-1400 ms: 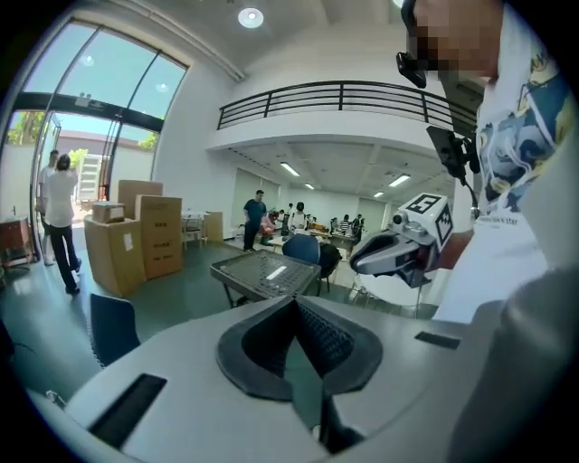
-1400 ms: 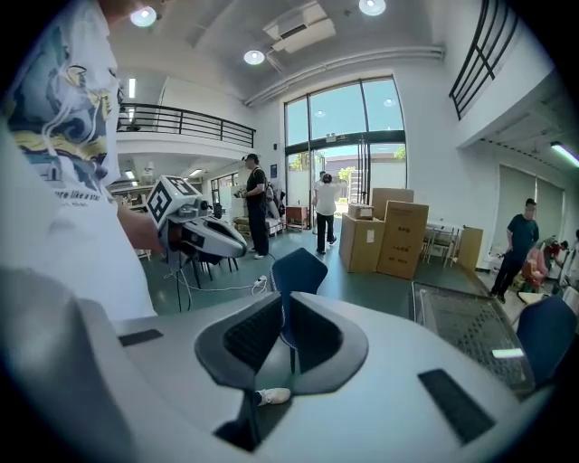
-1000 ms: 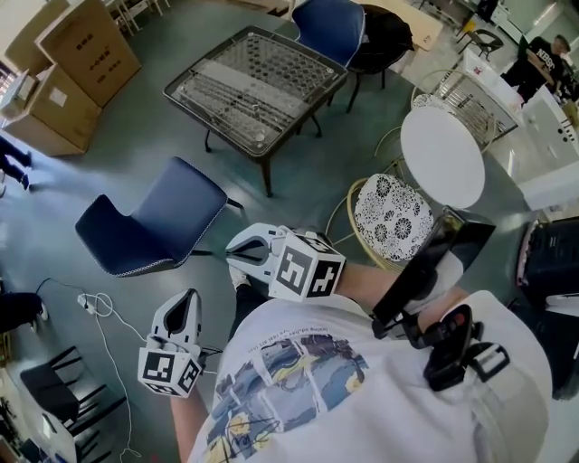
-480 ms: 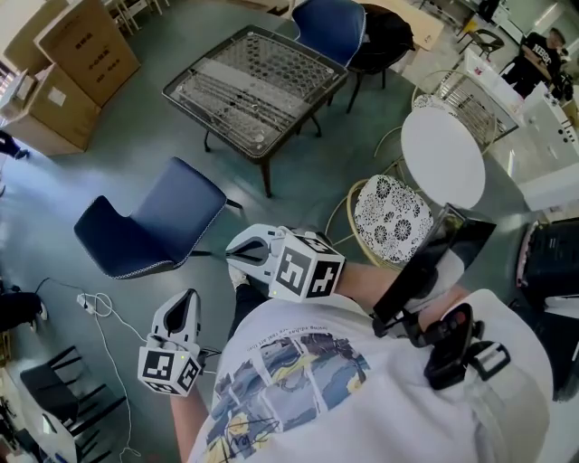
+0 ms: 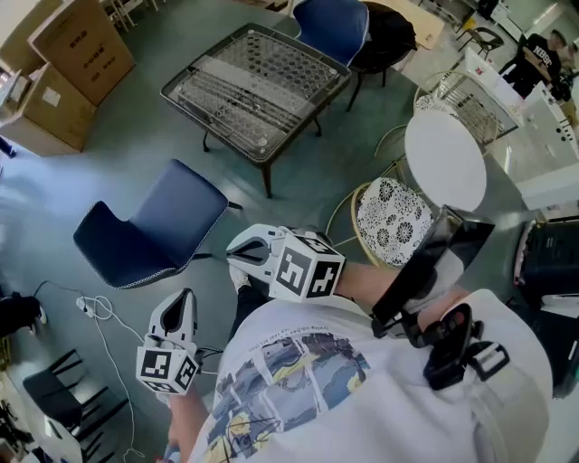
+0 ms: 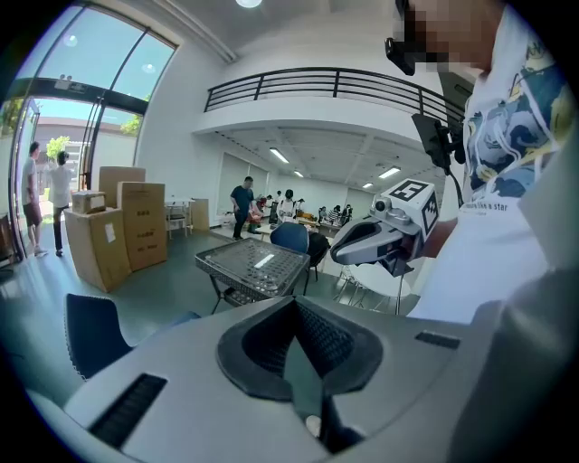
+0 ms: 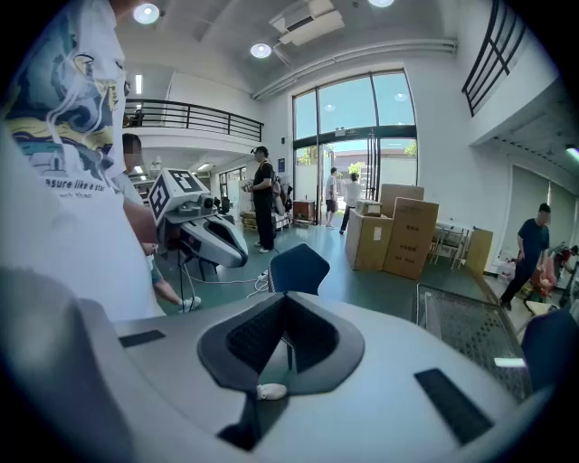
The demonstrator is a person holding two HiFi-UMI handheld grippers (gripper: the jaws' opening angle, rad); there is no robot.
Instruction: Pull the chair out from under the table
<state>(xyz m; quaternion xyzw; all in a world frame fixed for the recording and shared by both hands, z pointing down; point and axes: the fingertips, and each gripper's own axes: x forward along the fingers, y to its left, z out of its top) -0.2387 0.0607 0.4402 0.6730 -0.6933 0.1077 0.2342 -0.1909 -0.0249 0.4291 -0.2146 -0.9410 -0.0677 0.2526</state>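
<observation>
Table (image 5: 253, 86): mesh-topped, at the top of the head view.
Chair (image 5: 149, 226): blue, on open floor left of the table, fully clear of it, unmoved over the last second.
Far chair (image 5: 333, 23): blue, tight against the table's far side.
Right gripper (image 5: 237, 255): jaws just closed together, holding nothing.
Left gripper (image 5: 184, 303): jaws together, empty, near the chair but apart from it.
Meaning: chair looks already pulled out and released.
</observation>
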